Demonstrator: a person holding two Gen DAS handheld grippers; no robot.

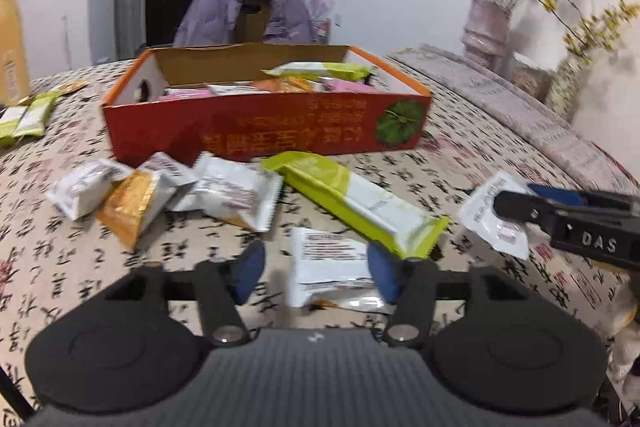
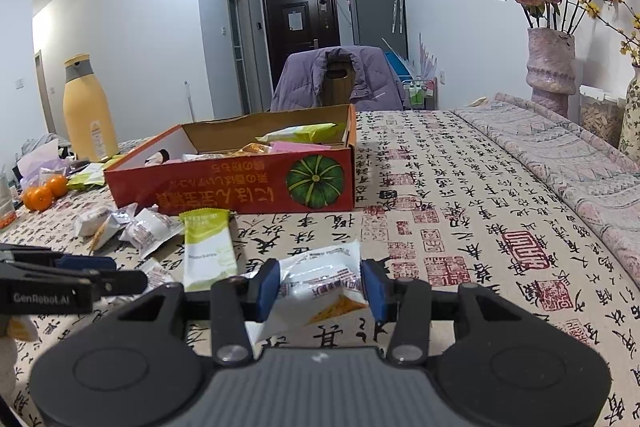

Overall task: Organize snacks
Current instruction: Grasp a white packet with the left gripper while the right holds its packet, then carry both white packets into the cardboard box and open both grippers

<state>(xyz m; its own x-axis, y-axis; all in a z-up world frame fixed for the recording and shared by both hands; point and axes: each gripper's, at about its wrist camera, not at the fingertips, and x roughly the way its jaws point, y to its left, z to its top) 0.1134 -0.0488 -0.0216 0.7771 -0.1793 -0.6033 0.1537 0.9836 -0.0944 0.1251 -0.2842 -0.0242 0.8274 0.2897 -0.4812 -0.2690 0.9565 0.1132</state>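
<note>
While some snacks already lie in our red box (image 2: 240, 183), our right gripper (image 2: 320, 285) squeezes a white packet (image 2: 320, 275), our left gripper (image 1: 312, 271) gapes over another packet (image 1: 332, 267), and more wait outside.

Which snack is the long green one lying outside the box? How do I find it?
Find the red box with the pumpkin picture on the table. Just in front of it lies a long bar in a lime-green and white wrapper. The packets beside it are short, white and puffy.
</note>
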